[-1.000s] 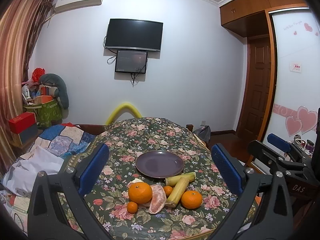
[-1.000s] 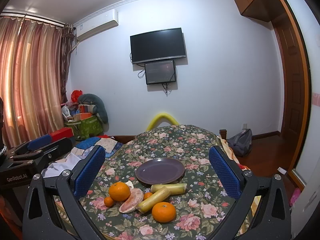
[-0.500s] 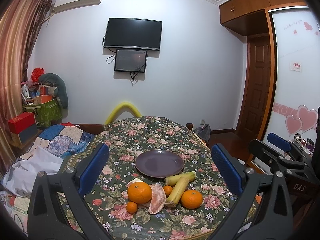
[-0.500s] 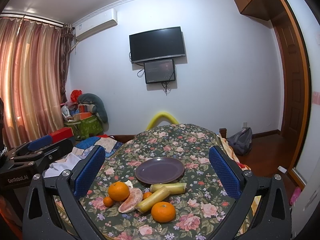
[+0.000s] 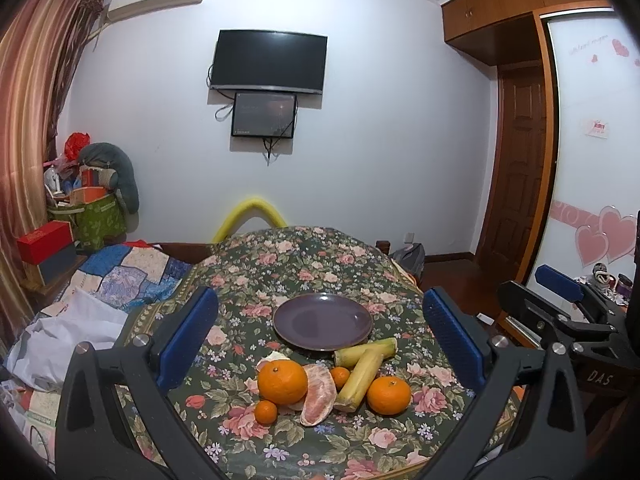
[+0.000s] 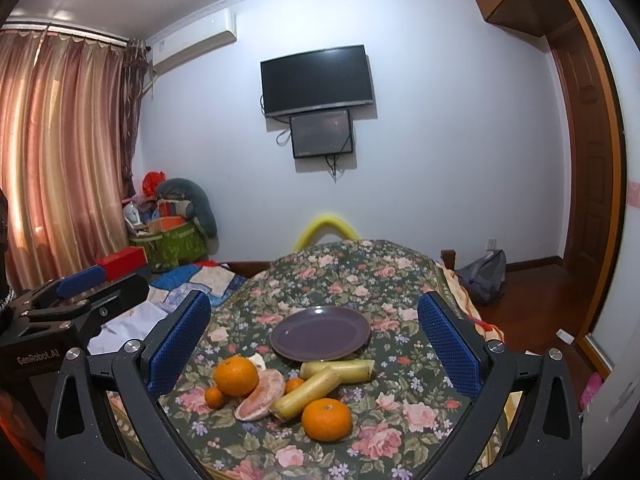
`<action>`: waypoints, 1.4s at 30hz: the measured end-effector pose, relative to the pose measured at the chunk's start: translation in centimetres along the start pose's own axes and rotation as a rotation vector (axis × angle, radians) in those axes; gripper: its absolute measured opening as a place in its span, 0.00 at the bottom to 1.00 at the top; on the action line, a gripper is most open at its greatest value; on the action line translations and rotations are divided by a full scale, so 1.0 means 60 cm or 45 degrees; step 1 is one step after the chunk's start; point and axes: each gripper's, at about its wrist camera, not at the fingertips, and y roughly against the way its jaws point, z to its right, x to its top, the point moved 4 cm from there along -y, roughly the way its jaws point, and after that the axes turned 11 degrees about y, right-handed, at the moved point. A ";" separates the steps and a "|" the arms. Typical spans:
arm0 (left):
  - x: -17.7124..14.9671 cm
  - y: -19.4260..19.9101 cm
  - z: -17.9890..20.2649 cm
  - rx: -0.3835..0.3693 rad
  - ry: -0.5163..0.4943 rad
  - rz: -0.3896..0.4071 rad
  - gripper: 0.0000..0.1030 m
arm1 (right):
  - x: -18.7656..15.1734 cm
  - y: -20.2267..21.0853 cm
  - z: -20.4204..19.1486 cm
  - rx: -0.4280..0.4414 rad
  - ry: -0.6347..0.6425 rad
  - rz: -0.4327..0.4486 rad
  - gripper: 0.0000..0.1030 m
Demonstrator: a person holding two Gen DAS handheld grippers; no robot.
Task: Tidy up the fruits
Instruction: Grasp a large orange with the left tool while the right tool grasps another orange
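While both grippers hang above the near edge of the floral-clothed table (image 5: 320, 256), its rounded top runs away toward the wall at 12 o'clock, with bare cloth all round the purple plate (image 5: 322, 322) except at its near rim. Left gripper (image 5: 320, 336) and right gripper (image 6: 316, 340) each have their blue-padded fingers (image 5: 188, 336) spread wide and hold nothing.

Fruit lies clustered at 6 o'clock from the plate. Two yellow-green cane pieces cross there: the longer cane piece (image 5: 362, 378) has its long axis running from 7 to 1 o'clock in the left view, its far end meeting the shorter cane piece (image 5: 366, 350), which lies roughly 9 to 3 along the plate's near rim. A peeled pomelo segment (image 5: 318, 398) rests between the large orange (image 5: 282, 376) and the longer cane. Another orange (image 5: 389, 395) sits at the cluster's 4 o'clock. Two small tangerines (image 5: 265, 412) complete it.

Readable lettering: "GenRobot.AI" on the left gripper's body in the right view, "DAS" on the right gripper's in the left view.
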 end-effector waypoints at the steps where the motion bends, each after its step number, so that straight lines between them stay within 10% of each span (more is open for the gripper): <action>1: -0.002 -0.003 -0.002 0.004 0.002 -0.005 1.00 | -0.003 -0.005 0.001 0.002 0.001 -0.014 1.00; 6: -0.015 -0.026 -0.012 0.022 0.000 -0.057 1.00 | -0.024 -0.035 0.007 -0.018 0.037 -0.110 1.00; 10: -0.033 -0.054 -0.018 0.037 -0.018 -0.140 0.79 | -0.053 -0.064 0.015 0.010 0.027 -0.203 0.98; 17: -0.081 -0.115 -0.040 0.029 0.007 -0.327 0.61 | -0.114 -0.122 0.024 0.121 -0.026 -0.403 0.72; 42: -0.201 -0.247 -0.109 0.144 0.074 -0.655 0.60 | -0.273 -0.245 -0.016 0.264 -0.051 -0.782 0.73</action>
